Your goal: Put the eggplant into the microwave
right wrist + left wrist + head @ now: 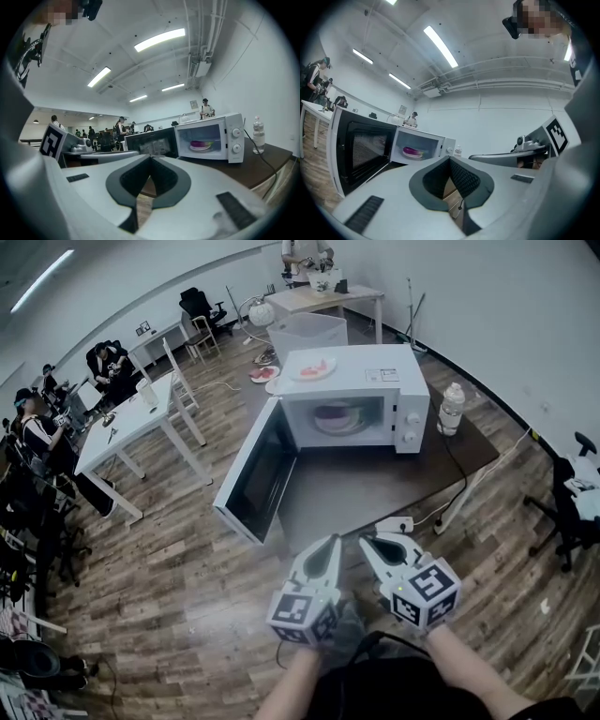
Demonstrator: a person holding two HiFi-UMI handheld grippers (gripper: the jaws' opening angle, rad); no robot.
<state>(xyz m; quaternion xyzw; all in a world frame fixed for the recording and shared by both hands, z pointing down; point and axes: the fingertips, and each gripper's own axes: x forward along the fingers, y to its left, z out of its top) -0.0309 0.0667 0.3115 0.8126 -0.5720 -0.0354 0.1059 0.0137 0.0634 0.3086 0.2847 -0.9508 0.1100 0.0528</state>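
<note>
The white microwave [405,390] stands on a dark table [375,486] with its door [255,474] swung wide open to the left. Inside it, a purple eggplant [336,415] lies on a plate. The eggplant [411,151] also shows in the left gripper view, and the eggplant [202,143] in the right gripper view. My left gripper [330,545] and right gripper [367,545] hang side by side in front of the table's near edge, well short of the microwave. Both are shut with nothing between the jaws, pointing toward the open oven.
A water bottle [451,409] stands right of the microwave, and a plate with red food [314,368] sits on top of it. A power strip [394,524] lies by the table's near edge. White tables [122,432] and seated people are at the left, an office chair [572,502] at the right.
</note>
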